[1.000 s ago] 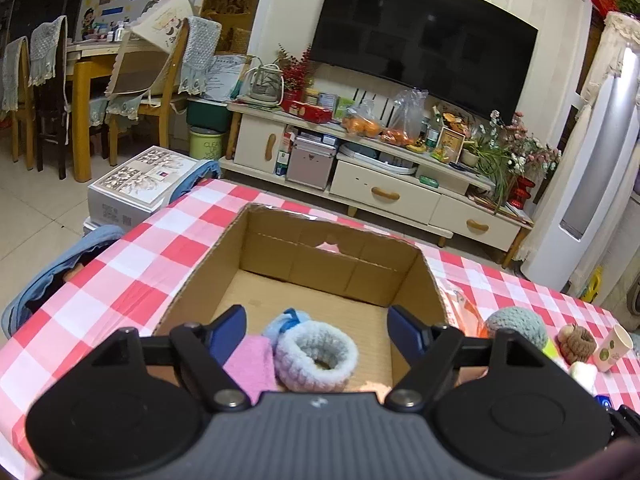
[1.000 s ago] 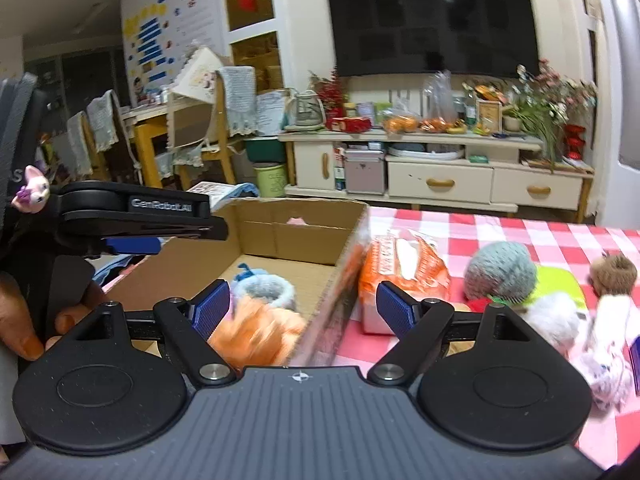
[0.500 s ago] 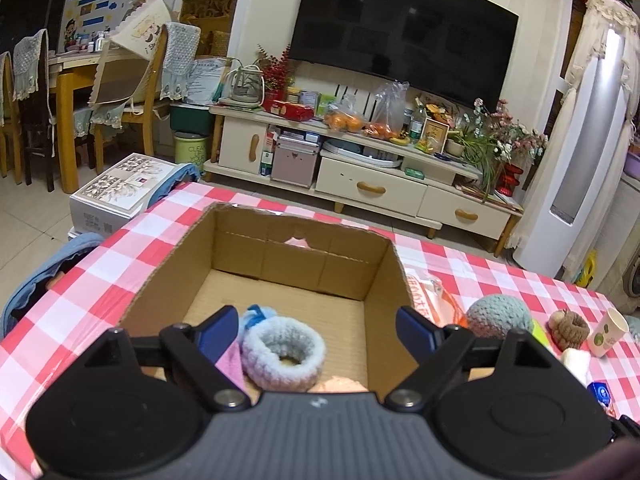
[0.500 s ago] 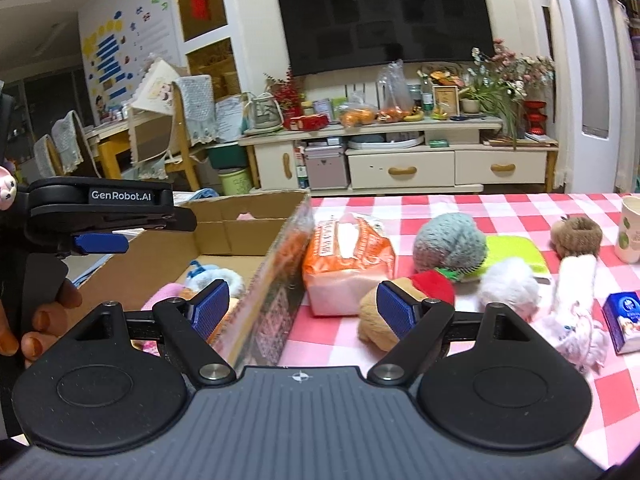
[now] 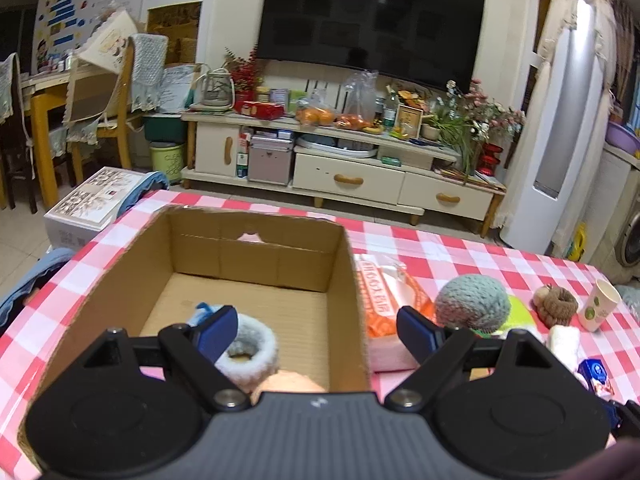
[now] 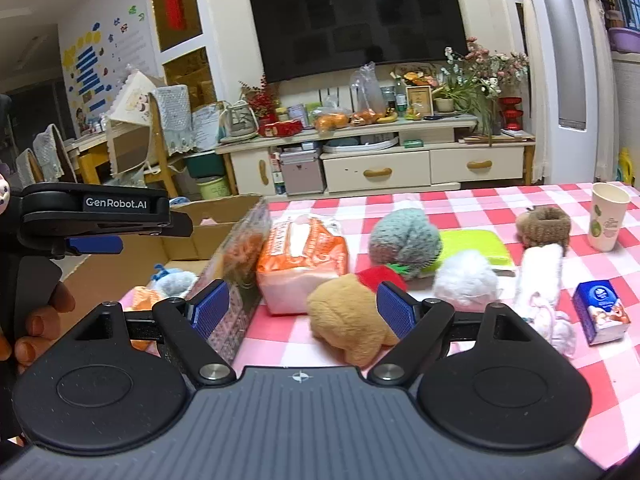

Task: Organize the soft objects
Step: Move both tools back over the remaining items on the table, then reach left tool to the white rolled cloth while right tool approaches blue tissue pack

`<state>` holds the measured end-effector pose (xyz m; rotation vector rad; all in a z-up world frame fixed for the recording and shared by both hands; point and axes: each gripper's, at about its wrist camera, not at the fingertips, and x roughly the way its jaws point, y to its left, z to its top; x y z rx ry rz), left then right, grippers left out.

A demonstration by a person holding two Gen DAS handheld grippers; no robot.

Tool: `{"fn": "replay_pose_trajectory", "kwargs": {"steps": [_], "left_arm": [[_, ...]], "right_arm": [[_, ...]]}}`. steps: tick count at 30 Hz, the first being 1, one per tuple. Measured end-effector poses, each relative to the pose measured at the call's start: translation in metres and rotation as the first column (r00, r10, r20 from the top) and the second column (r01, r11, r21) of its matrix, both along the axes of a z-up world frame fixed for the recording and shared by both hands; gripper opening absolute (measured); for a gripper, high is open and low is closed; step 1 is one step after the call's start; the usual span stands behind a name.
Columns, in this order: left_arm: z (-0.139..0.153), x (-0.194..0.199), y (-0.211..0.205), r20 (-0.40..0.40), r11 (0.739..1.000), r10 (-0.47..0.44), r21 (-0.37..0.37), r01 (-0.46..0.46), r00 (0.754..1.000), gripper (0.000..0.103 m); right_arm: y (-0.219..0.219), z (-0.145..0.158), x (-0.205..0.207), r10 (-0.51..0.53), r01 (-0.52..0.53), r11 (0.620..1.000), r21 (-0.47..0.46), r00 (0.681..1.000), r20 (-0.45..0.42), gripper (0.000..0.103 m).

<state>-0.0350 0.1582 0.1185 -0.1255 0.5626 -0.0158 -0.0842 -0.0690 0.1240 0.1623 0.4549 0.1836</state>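
An open cardboard box (image 5: 256, 256) stands on the checked table and holds a pale knitted ring (image 5: 250, 350), a blue soft toy and an orange plush (image 5: 288, 382). My left gripper (image 5: 316, 330) is open and empty over the box's near right corner. My right gripper (image 6: 302, 306) is open and empty, just above a tan plush (image 6: 346, 320) with a red part. Right of the box lie a grey-green knitted ball (image 6: 404, 238), a white pompom (image 6: 466, 274), a brown scrunchie (image 6: 542, 222) and a white-pink plush (image 6: 540, 280).
An orange tissue pack (image 6: 300, 254) lies against the box's right side. A green pad (image 6: 472, 242), a paper cup (image 6: 608, 216) and a small blue carton (image 6: 600, 310) sit on the table's right. The left gripper's body (image 6: 92, 216) is at the left in the right wrist view.
My right gripper has swung right, from over the box, where the orange plush now lies, to above the tan plush. My left gripper has shifted right toward the box's right wall.
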Motion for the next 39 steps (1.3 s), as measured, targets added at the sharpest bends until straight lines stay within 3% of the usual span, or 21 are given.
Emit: {"fn": "replay_pose_trajectory", "kwargs": {"steps": [16, 21, 31, 39], "left_arm": [[-0.002, 0.004, -0.047, 0.001, 0.995, -0.079, 0.064, 0.079, 0.997, 0.087], [-0.004, 0.003, -0.061, 0.009, 0.991, -0.105, 0.088, 0.104, 0.994, 0.094], [-0.006, -0.005, -0.096, 0.042, 0.971, -0.192, 0.156, 0.183, 0.981, 0.097], [-0.016, -0.006, -0.125, 0.018, 0.951, -0.259, 0.181, 0.252, 0.966, 0.098]], "right_arm": [[-0.014, -0.008, -0.006, -0.091, 0.092, 0.995, 0.036, 0.996, -0.010, 0.101], [-0.021, -0.010, -0.008, -0.124, 0.125, 0.991, 0.044, 0.992, -0.012, 0.101], [-0.028, -0.015, -0.016, -0.204, 0.204, 0.977, 0.053, 0.979, -0.013, 0.101], [-0.038, -0.020, -0.016, -0.297, 0.298, 0.953, 0.057, 0.955, -0.025, 0.103]]}}
